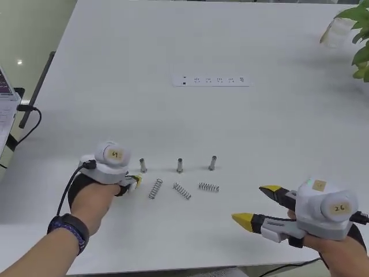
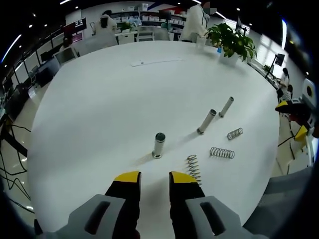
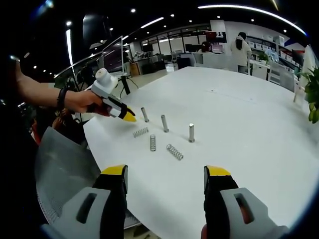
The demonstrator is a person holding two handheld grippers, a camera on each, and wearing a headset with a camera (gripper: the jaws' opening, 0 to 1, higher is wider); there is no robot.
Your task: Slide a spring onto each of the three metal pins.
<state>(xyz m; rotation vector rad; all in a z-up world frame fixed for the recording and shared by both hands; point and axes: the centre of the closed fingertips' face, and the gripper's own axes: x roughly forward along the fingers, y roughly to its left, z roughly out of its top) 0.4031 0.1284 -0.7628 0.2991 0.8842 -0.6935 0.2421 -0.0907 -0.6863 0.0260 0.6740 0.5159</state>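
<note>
Right gripper [image 1: 255, 203]: jaws wide apart, empty
Left gripper [image 1: 136, 180]: jaws narrowly apart, beside nearest pin [image 1: 143, 165]
Springs [image 1: 181, 191]: three, loose on worktop [image 1: 230, 127]

Bright, even light comes from ceiling lamps [image 3: 154, 22]; the white table [image 1: 230, 127] is almost overexposed (mostly in the left gripper view). Shadows beside the pins [image 2: 159, 145] are short and faint. Both gripper views bend strongly near the edges.
</note>
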